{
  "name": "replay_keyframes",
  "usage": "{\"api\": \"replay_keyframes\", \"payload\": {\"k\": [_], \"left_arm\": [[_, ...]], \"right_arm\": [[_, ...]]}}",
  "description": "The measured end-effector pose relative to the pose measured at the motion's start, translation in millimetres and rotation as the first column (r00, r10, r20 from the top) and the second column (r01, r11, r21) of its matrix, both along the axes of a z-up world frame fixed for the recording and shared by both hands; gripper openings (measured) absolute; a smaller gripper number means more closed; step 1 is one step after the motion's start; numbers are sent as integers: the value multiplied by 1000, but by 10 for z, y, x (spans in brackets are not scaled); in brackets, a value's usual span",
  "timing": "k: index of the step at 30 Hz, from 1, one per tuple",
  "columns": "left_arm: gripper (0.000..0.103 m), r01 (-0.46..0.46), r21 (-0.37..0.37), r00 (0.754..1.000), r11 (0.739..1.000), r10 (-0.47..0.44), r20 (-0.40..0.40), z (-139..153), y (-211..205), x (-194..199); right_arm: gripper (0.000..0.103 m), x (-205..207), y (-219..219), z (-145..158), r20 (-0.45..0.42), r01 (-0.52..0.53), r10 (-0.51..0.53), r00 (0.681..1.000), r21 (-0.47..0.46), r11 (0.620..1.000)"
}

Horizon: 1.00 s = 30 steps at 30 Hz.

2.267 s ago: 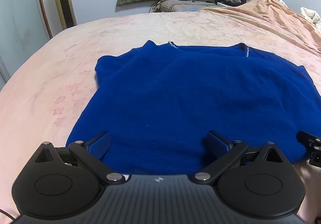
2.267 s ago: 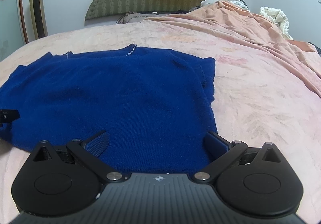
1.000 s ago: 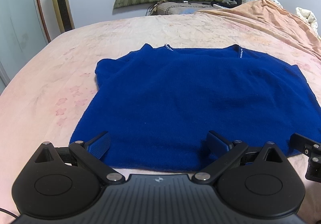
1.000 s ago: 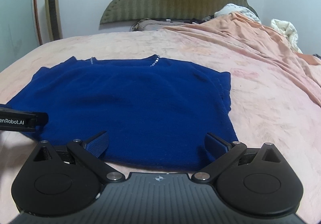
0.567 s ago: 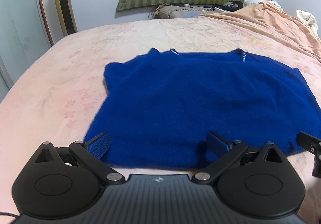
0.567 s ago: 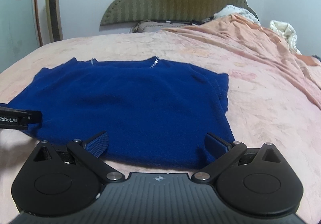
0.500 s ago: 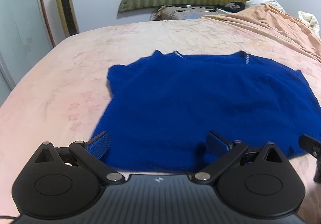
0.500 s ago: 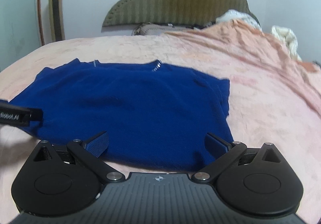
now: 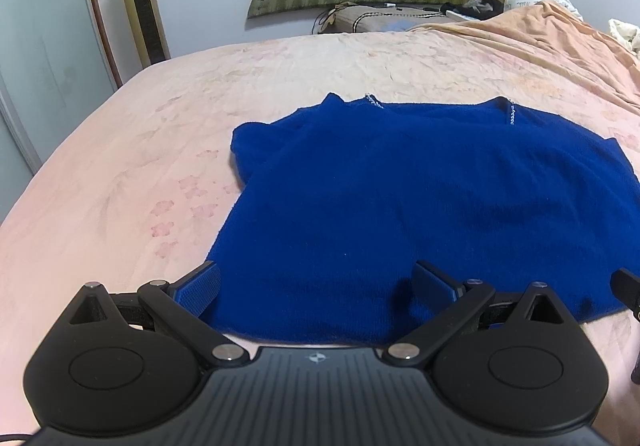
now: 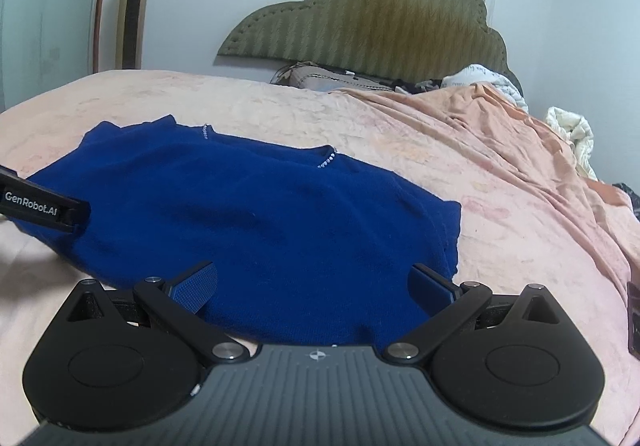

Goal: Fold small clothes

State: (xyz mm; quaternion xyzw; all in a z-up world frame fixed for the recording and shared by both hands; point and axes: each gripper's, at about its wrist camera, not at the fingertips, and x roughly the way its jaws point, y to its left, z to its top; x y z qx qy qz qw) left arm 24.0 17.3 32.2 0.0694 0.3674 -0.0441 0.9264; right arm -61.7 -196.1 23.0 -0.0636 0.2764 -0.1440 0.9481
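Observation:
A dark blue knit top [image 9: 420, 198] lies spread flat on the pink bedsheet [image 9: 120, 174], neckline toward the headboard, with small beaded trim at the collar. My left gripper [image 9: 316, 286] hovers open over the top's near hem at its left part, nothing between its fingers. In the right wrist view the same blue top [image 10: 256, 218] lies ahead, and my right gripper [image 10: 312, 284] is open above the hem near the right corner. A black finger of the left gripper [image 10: 44, 206] shows at the left edge there.
An orange blanket [image 10: 500, 150] is bunched along the right side of the bed. A green padded headboard [image 10: 372, 26] and a pillow [image 9: 384, 20] sit at the far end. A gold tower fan [image 9: 140, 2] stands by the wall on the left.
Both grippers have drawn back and risen slightly from the top's near hem, staying open. The right wrist view has tilted and turned rightward. The top has not moved.

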Motion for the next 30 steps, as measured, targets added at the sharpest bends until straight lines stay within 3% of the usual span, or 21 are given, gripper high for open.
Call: {"api": "replay_keyframes", "payload": {"k": [16, 23, 30], "left_arm": [[102, 17, 41, 999, 999, -18, 35, 118, 93, 206], [102, 25, 17, 1000, 1000, -25, 13, 155, 36, 321], [102, 42, 35, 999, 999, -42, 7, 105, -34, 370]], "right_arm": [[102, 68, 312, 82, 5, -59, 60, 998, -35, 998], [102, 155, 498, 81, -9, -58, 57, 998, -168, 984], [102, 183, 341, 158, 8, -24, 24, 1000, -80, 997]]}}
